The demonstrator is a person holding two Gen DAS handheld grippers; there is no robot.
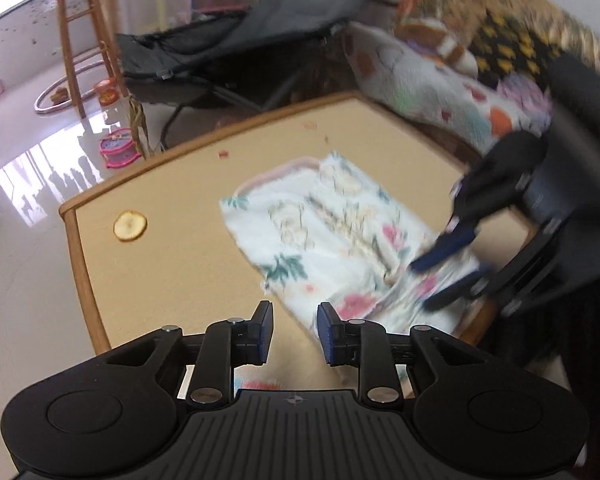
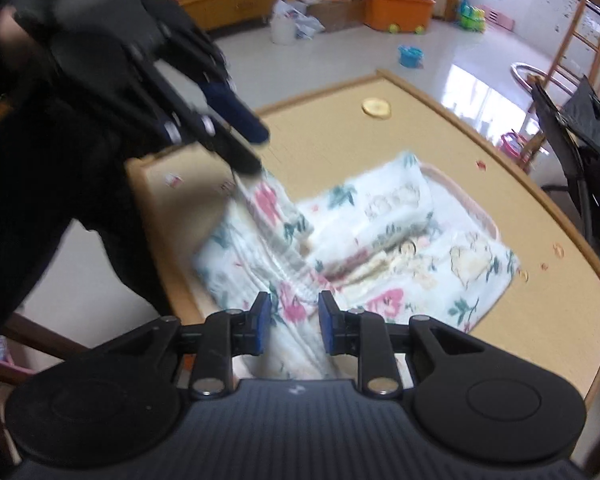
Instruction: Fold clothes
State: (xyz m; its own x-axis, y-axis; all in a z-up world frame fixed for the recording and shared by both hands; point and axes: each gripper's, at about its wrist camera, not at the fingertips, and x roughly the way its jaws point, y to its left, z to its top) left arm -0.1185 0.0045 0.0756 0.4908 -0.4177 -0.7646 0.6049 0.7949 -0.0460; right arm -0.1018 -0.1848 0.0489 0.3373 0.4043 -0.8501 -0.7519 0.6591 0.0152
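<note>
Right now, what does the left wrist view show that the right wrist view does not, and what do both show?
Only the left wrist view shows the patterned fleece blanket beyond the table's far edge and the grey folding chair. Only the right wrist view shows the orange storage bin and the wooden cabinet across the room. Both show the floral cloth on the tan table, the round yellow slice near the table's corner, the wooden stool, and each view shows the other hand-held gripper over the cloth.
</note>
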